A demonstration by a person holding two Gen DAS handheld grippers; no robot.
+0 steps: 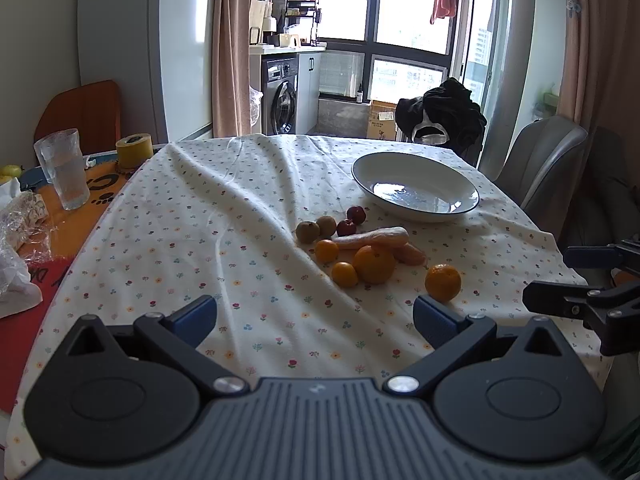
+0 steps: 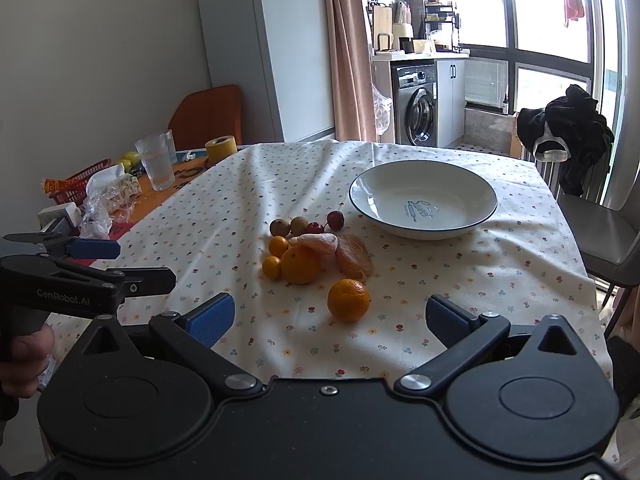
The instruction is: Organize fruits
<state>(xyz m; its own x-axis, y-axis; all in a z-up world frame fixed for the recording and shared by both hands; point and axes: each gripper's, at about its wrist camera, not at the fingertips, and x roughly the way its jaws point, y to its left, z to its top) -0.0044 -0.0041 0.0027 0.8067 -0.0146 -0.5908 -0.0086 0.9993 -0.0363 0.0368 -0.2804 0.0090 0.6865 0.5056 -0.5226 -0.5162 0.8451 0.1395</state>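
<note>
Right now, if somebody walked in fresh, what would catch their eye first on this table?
Probably the cluster of fruit in the middle of the flowered tablecloth, with one orange sitting apart, nearest the right gripper. Just behind it sits an empty white bowl. Both the right gripper and the left gripper are open, holding nothing.

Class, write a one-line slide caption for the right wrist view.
Open right gripper faces an orange, a fruit pile and an empty bowl.
</note>
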